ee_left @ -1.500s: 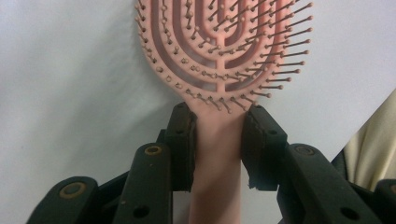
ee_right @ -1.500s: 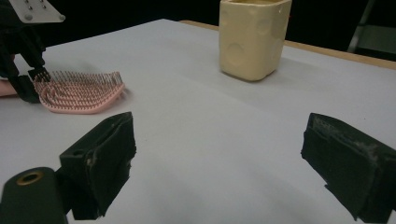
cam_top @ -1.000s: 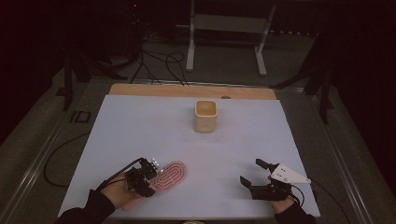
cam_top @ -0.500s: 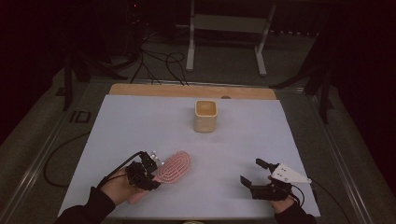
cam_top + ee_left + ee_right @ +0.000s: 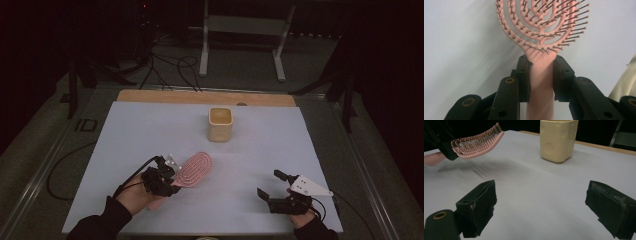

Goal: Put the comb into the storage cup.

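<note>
Your left gripper point(image 5: 541, 75) had its two black pads clamped on the neck of the pink hairbrush point(image 5: 541, 30), just below the oval head, one pad on each side of the handle. In the high view that gripper point(image 5: 165, 180) sat near the front left of the table, and the brush point(image 5: 195, 169) pointed away from you and to the right, its head clear of the surface. From the right gripper view, the brush point(image 5: 477, 143) hung above the sheet with its bristles facing down and a soft shadow beneath it; the handle end poked out behind the jaws.

Your right gripper point(image 5: 541, 210) had its pads spread wide with nothing between them, only bare sheet. In the high view it point(image 5: 280, 192) rested low at the front right, well apart from the brush, its grey three-cornered plate on top.

Beyond both hands, the cream square cup point(image 5: 220, 123) stood upright toward the far middle of the pale blue sheet point(image 5: 125, 130), its mouth open. Nothing lay between the brush head and the cup. A wooden table edge point(image 5: 165, 96) showed past the sheet's far side, with cables and a metal stand on the dark floor behind.
</note>
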